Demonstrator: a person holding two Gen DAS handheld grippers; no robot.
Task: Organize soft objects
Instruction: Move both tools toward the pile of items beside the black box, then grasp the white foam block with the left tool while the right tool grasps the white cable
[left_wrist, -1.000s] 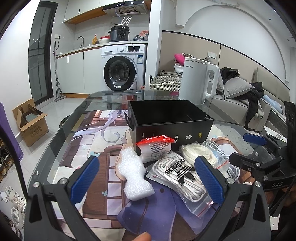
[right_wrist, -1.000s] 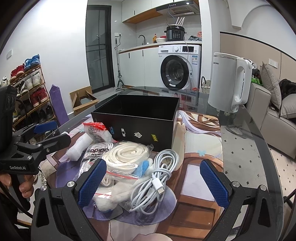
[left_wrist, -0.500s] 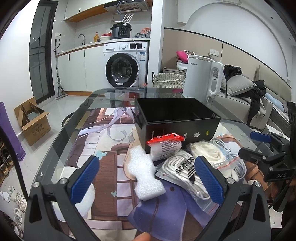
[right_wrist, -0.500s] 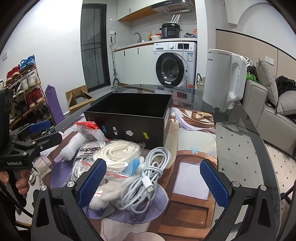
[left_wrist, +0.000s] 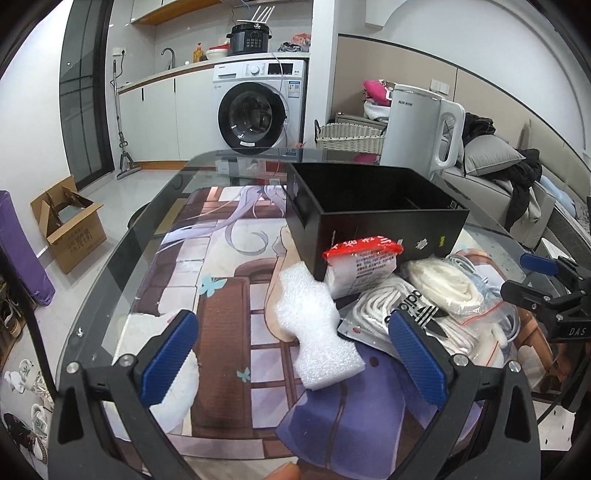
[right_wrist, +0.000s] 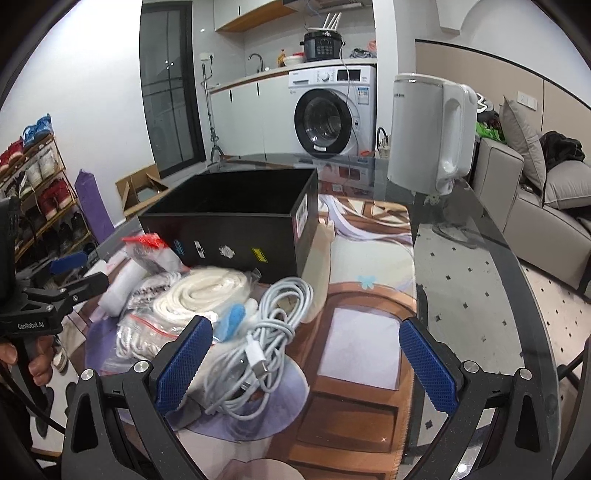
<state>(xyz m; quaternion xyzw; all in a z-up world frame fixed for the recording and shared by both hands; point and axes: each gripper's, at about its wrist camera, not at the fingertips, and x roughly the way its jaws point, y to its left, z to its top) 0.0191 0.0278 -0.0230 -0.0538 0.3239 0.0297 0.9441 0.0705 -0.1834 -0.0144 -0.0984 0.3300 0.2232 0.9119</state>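
A black open box (left_wrist: 373, 214) (right_wrist: 236, 229) stands on the printed mat. In front of it lies a heap of soft things: a white foam piece (left_wrist: 317, 332), a red-topped packet (left_wrist: 360, 264) (right_wrist: 147, 251), a bagged white rope with a black logo (left_wrist: 399, 317), a bagged cream roll (left_wrist: 443, 284) (right_wrist: 207, 291) and a coiled white cable (right_wrist: 258, 343). My left gripper (left_wrist: 293, 363) is open, with the foam piece just ahead between its fingers. My right gripper (right_wrist: 304, 363) is open over the cable's right side and holds nothing.
A white kettle (left_wrist: 417, 129) (right_wrist: 432, 133) stands behind the box near the glass table's (right_wrist: 480, 295) far edge. Beyond are a washing machine (left_wrist: 258, 110), a sofa (left_wrist: 517, 192), a shoe rack (right_wrist: 33, 192) and a cardboard box (left_wrist: 70, 229) on the floor.
Both grippers have swung: the heap and box slid right in the left view and left in the right view. Both stay open and empty.
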